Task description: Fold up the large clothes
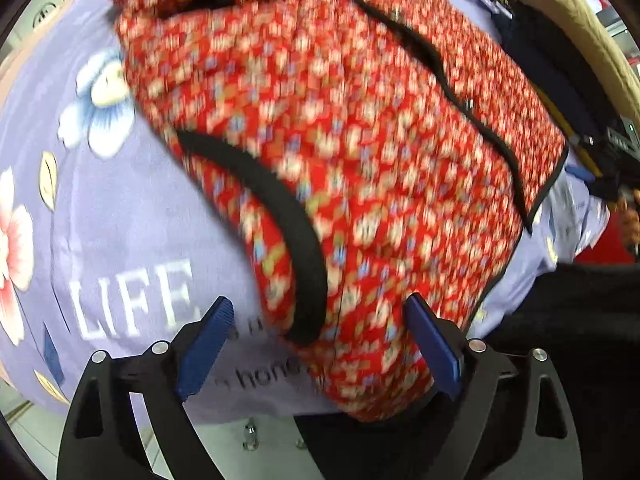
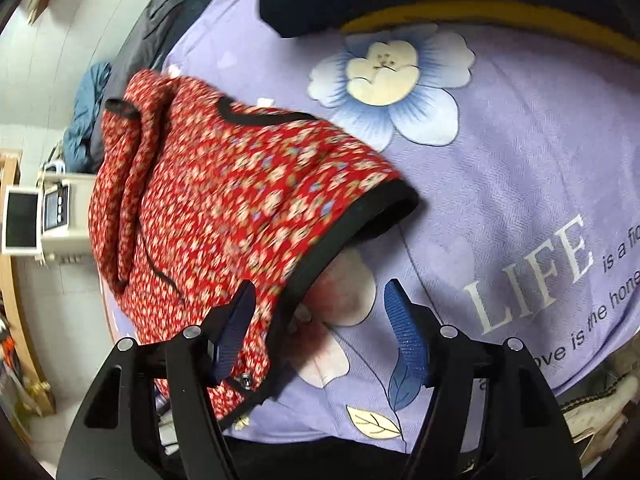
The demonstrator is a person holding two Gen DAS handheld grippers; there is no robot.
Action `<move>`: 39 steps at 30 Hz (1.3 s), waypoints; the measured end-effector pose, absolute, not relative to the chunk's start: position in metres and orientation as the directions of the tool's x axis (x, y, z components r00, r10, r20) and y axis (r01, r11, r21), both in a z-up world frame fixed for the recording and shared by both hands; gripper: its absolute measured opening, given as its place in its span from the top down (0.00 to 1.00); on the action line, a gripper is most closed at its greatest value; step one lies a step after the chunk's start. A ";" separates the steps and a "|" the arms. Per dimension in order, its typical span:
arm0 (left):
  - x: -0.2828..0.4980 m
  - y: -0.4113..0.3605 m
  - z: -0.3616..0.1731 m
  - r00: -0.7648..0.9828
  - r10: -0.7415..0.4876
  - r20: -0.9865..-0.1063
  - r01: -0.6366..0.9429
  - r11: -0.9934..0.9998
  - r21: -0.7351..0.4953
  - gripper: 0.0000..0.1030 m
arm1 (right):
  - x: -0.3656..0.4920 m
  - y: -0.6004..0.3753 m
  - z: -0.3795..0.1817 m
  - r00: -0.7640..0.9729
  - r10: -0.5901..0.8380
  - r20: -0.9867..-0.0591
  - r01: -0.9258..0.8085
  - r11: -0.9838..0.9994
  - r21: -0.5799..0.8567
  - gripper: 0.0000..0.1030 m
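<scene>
Blue ribbed pads tip both tools: the left gripper (image 1: 318,340) stands wide apart, the red floral garment (image 1: 340,168) bulging between its jaws without being pinched, and the right gripper (image 2: 324,332) is likewise spread wide, its left pad lying over the garment's black-trimmed hem (image 2: 320,264) while the right pad hangs above bare cloth. The garment, padded and edged in black piping, lies bunched on a lilac blanket (image 2: 520,168) printed with large blue and pink flowers and the word LIFE (image 2: 532,272), which covers the whole work surface. Past the blanket's edge the floor is pale tile (image 1: 224,444). In the left wrist view a tan coat (image 1: 580,28) and a dark navy garment with a yellow stripe (image 1: 560,92) crowd the far right side. Only the right wrist view shows the room beyond: a grey garment (image 2: 160,20) and a teal one (image 2: 86,120) heaped at the blanket's far corner, a white appliance with small screens (image 2: 44,220) against the wall, and a wooden frame (image 2: 16,292) at the left edge.
</scene>
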State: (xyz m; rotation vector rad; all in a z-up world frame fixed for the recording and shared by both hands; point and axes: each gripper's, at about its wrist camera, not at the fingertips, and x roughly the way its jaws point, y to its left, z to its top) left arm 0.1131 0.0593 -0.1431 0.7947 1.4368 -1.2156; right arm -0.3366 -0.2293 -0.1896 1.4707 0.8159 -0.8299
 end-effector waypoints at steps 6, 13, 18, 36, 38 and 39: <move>0.105 0.067 -0.149 -0.268 -0.146 -0.952 0.915 0.270 -0.299 0.17 | -0.335 -0.238 -0.219 0.567 0.076 -0.820 0.821 -0.128 0.556 0.35; 0.079 0.037 -0.169 -0.271 -0.104 -0.957 0.928 0.236 -0.288 0.25 | -0.296 -0.242 -0.240 0.581 0.172 -0.796 0.813 -0.087 0.575 0.55; 0.072 0.024 -0.157 -0.257 -0.107 -0.960 0.936 0.218 -0.275 0.50 | -0.275 -0.237 -0.226 0.567 0.183 -0.803 0.817 -0.001 0.576 0.82; 0.163 -0.025 -0.031 -0.144 -0.459 -0.877 0.901 0.305 -0.308 0.73 | -0.171 -0.307 -0.075 0.729 0.104 -0.677 0.631 0.281 0.723 0.87; 0.187 -0.034 -0.013 -0.079 -0.512 -0.855 0.896 0.340 -0.286 0.97 | -0.152 -0.324 -0.060 0.746 0.099 -0.658 0.607 0.305 0.734 0.87; 0.198 -0.038 -0.006 -0.048 -0.525 -0.850 0.892 0.361 -0.273 1.00 | -0.138 -0.338 -0.051 0.759 0.097 -0.644 0.591 0.313 0.743 0.87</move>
